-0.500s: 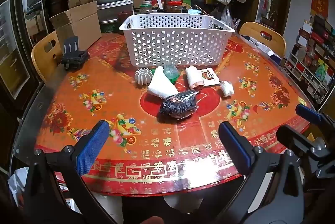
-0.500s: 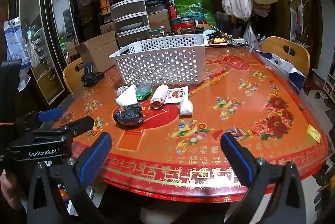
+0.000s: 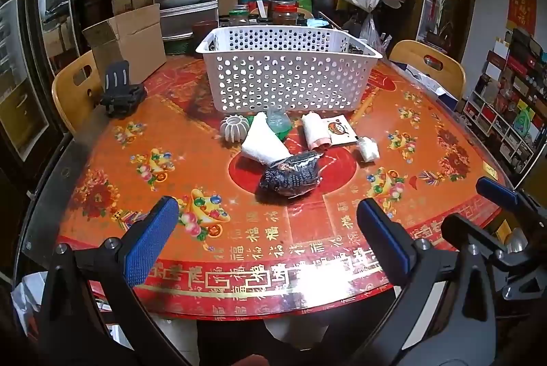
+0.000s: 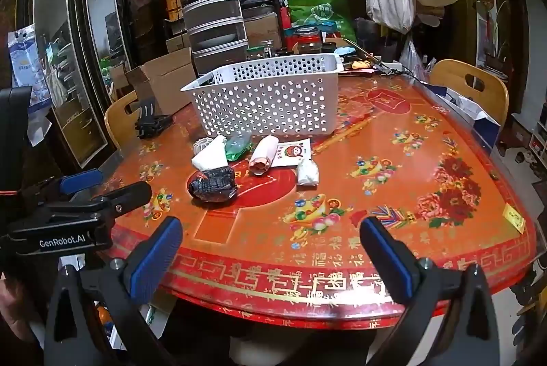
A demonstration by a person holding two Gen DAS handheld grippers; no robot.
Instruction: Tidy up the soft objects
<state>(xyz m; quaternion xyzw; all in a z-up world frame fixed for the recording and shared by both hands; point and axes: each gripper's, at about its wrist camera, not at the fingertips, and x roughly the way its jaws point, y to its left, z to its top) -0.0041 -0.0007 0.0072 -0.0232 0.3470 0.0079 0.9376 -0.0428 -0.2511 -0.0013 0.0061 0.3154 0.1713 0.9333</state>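
A white perforated basket stands mid-table. In front of it lie a dark wrapped soft bundle, a white folded cloth, a pink-white roll, a small white wad, a green-clear bag, a grey ribbed ball and a printed packet. My left gripper is open near the table's front edge, facing the bundle. My right gripper is open at the front edge, further right.
The round red patterned table carries a black clamp device at the left and a cardboard box, jars and stacked containers behind the basket. Wooden chairs stand at both sides. The left gripper shows in the right wrist view.
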